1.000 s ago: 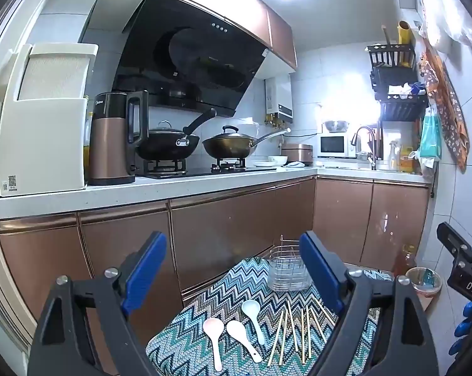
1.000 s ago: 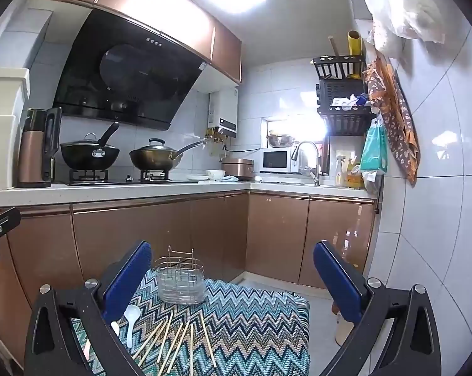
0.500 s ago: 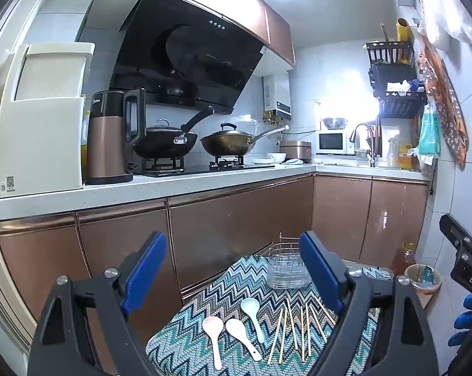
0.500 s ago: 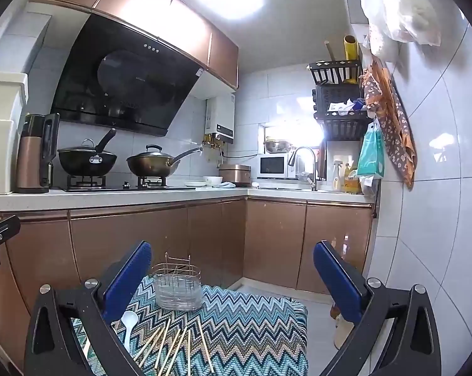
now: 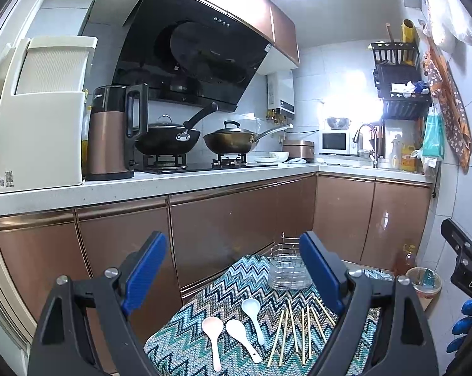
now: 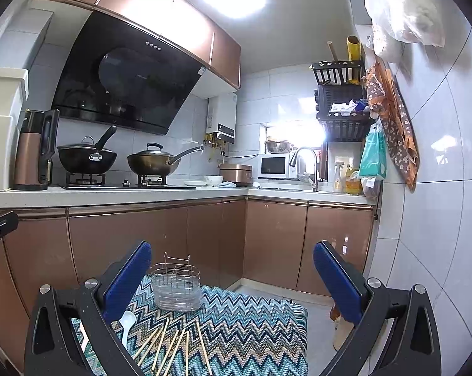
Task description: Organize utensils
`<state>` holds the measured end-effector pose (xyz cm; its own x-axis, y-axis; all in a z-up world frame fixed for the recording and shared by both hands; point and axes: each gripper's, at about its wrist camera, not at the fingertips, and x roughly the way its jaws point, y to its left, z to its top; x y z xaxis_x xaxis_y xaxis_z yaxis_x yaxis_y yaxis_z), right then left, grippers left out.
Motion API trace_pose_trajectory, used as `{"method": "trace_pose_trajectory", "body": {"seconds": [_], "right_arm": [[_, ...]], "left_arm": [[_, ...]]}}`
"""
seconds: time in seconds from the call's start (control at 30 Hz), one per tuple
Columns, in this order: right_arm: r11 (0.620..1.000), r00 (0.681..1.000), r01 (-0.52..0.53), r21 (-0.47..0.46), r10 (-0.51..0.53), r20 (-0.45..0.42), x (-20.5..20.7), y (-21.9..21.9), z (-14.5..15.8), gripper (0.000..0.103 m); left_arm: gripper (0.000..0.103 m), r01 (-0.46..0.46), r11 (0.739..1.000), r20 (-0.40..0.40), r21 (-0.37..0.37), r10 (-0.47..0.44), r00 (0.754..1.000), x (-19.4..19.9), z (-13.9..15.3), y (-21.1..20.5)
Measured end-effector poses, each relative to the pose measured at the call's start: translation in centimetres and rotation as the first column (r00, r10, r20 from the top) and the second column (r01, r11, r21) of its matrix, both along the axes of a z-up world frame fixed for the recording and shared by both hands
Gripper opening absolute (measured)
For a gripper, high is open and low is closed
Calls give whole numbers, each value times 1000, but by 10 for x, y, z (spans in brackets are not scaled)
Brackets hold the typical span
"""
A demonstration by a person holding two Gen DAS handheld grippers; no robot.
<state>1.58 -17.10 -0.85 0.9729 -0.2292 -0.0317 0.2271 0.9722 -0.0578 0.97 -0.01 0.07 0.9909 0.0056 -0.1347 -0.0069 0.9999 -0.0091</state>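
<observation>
Both grippers tilt up a touch: left gripper (image 5: 233,269) and right gripper (image 6: 233,277) spread wide, empty, above spoons (image 5: 251,311), chopsticks (image 5: 301,326), unmoved.

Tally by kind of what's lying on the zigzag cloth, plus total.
White ceramic soup spoons: 3
Pale wooden chopsticks: 7 that can be told apart in the left wrist view; one more could be hidden
Wire utensil holder with clear plastic base: 1
Total: 11, all on the teal zigzag cloth
</observation>
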Motion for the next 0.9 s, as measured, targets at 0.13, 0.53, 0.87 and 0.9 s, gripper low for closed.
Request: {"method": "trace_pose_trajectory", "body": {"seconds": [0.13, 0.53, 0.87, 0.9], "right_arm": [[1000, 1000, 1, 0, -1, -5, 2, -2, 0, 103], [1000, 1000, 10, -7, -10, -22, 15, -7, -3, 103], [1000, 999, 0, 1, 0, -34, 25, -16, -8, 103], [1000, 999, -2, 0, 2, -36, 26, -17, -8, 103]], "left_arm": [[86, -1, 1000, -4, 6, 1, 1000, 5, 0, -2], [86, -18, 1000, 0, 1, 18, 1000, 16, 2, 0], [91, -30, 1000, 9, -1, 30, 1000, 23, 2, -1], [92, -32, 999, 8, -1, 32, 999, 24, 2, -2]]}}
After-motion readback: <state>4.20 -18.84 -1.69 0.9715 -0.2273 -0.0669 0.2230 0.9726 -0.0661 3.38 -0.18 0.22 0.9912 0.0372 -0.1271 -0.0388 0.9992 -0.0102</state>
